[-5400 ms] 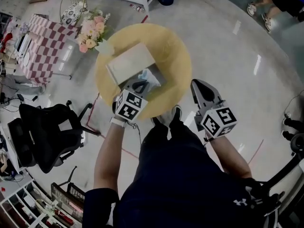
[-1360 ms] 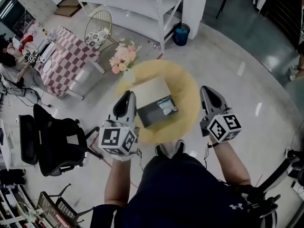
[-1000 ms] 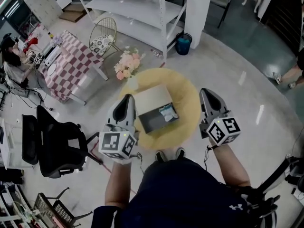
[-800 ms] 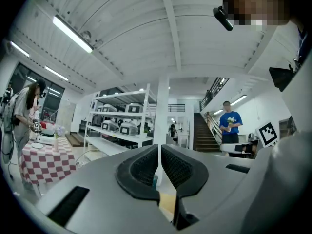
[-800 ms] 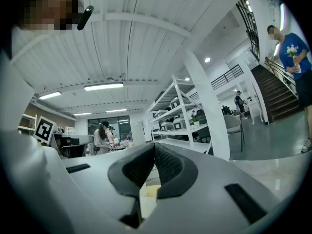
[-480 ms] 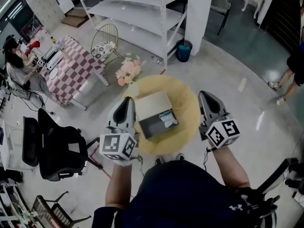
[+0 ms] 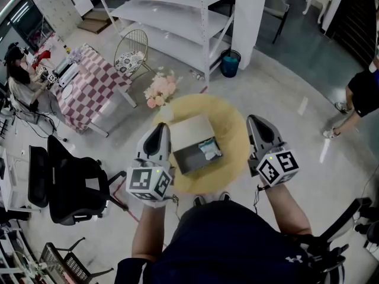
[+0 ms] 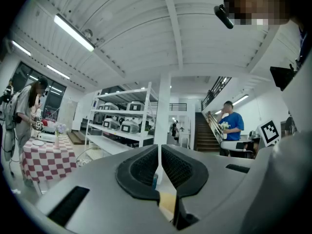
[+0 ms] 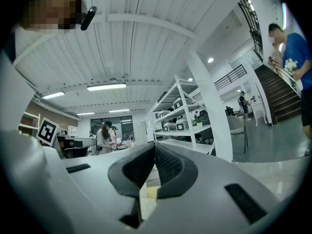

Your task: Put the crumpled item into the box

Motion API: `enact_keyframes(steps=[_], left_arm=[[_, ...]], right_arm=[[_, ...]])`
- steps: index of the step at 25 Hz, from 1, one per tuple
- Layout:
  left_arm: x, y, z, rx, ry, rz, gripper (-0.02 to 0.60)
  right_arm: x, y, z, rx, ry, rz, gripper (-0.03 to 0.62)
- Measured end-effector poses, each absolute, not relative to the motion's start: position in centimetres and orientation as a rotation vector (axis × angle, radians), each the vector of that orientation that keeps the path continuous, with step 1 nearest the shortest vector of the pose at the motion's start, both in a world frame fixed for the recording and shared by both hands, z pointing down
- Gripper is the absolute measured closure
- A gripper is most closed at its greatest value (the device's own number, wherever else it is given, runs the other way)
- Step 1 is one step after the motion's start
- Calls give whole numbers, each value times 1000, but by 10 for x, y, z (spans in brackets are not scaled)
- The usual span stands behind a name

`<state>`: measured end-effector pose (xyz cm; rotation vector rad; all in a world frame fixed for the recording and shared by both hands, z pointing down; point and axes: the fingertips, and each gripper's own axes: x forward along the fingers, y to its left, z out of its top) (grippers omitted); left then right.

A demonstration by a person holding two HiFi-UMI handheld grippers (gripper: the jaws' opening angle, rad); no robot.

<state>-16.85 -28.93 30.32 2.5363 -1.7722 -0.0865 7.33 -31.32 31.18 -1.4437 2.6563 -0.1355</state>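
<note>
An open box (image 7: 190, 130) with a dark inside stands on the round yellow table (image 7: 233, 129) in the head view. The crumpled pale blue-white item (image 7: 209, 148) lies inside it, at the right end. My left gripper (image 7: 159, 130) hangs just left of the box, raised off the table, its jaws shut with nothing between them. On the other side of the box my right gripper (image 7: 256, 123) is held up the same way, shut and empty. Both gripper views look out level across the room, past the closed left gripper (image 8: 159, 152) and right gripper (image 9: 154, 152).
A black office chair (image 7: 71, 182) stands at the left, close to my left arm. Beyond the table are a pink flower bunch (image 7: 161, 87), a checked table (image 7: 83, 76), a wire chair (image 7: 131, 46), white shelving (image 7: 177, 10) and a blue bin (image 7: 230, 63). A person (image 7: 361, 93) walks at right.
Several seconds ago my left gripper was down at the box over the item; it has since drawn back to the left and the item lies in the box. Over the last second both grippers barely moved.
</note>
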Motion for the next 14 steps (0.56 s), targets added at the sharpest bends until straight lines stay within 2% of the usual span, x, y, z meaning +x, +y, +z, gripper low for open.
enact_keyframes(steps=[14], left_arm=[[-164, -291, 313, 2516, -1769, -51, 548]], right_arm=[[75, -317, 318, -1436, 2671, -169, 591]])
